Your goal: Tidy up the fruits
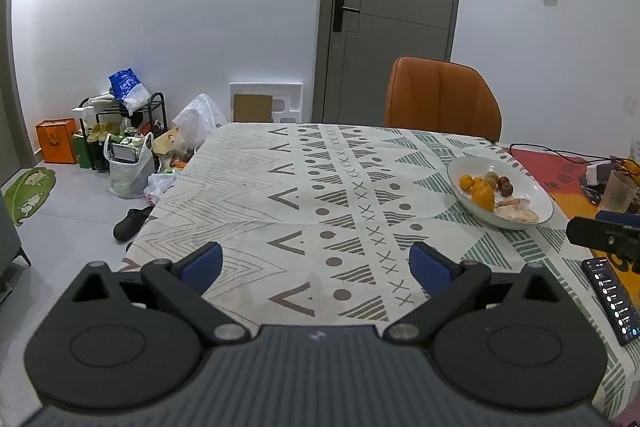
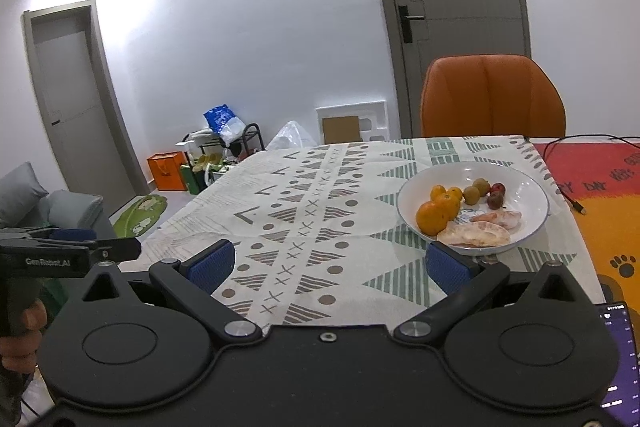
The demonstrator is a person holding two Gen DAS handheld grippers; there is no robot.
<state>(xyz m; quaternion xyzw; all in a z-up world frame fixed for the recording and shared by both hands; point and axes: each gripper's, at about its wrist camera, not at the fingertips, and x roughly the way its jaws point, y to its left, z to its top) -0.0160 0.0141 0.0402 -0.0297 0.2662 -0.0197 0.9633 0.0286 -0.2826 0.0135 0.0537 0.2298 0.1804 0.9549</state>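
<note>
A white bowl (image 2: 524,183) stands on the patterned tablecloth at the right; it also shows in the left wrist view (image 1: 532,195). It holds oranges (image 2: 432,217), two green-brown fruits (image 2: 476,191), two dark red fruits (image 2: 496,197) and peeled pomelo pieces (image 2: 476,237). My right gripper (image 2: 328,265) is open and empty, just short of the bowl's near rim, low over the cloth. My left gripper (image 1: 316,265) is open and empty over the cloth, left of the bowl. The left gripper's side (image 2: 60,255) shows in the right wrist view, and the right gripper's side (image 1: 600,235) in the left wrist view.
A phone (image 1: 612,301) lies at the table's near right edge. A cup (image 1: 618,193), a cable (image 2: 568,195) and a red-orange mat (image 2: 608,187) are right of the bowl. An orange chair (image 2: 492,95) stands behind the table. Bags and a rack (image 1: 124,139) clutter the floor at left.
</note>
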